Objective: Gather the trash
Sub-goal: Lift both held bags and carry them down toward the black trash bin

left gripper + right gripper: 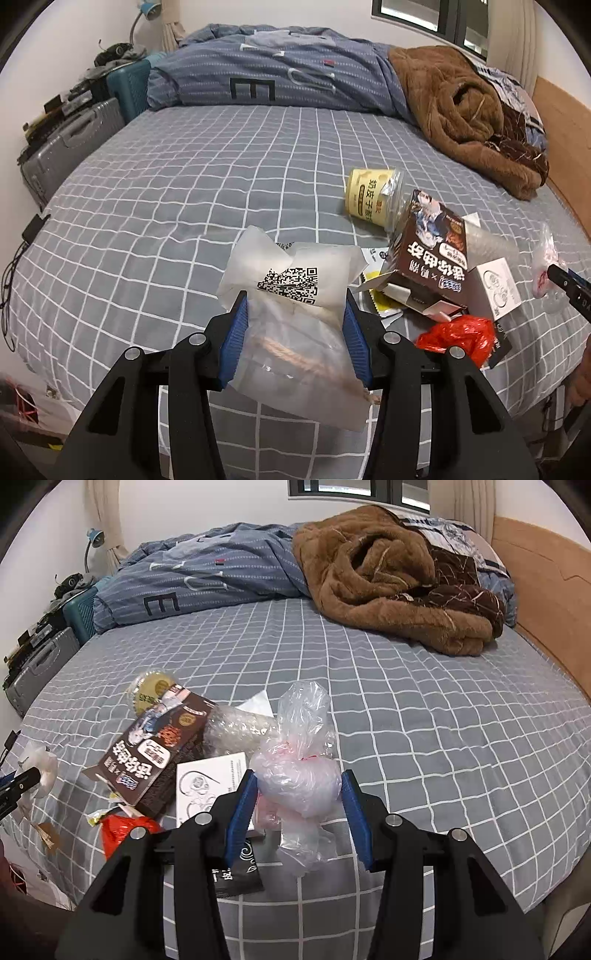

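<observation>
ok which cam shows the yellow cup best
The left wrist view: the yellow cup lies on its side on the bed sheet with its label and clear rim in full sight. In the right wrist view only its top peeks out behind the brown box.

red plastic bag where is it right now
In the left wrist view the red plastic bag lies on the bed at lower right, just below the brown carton, beside the white box.
</observation>
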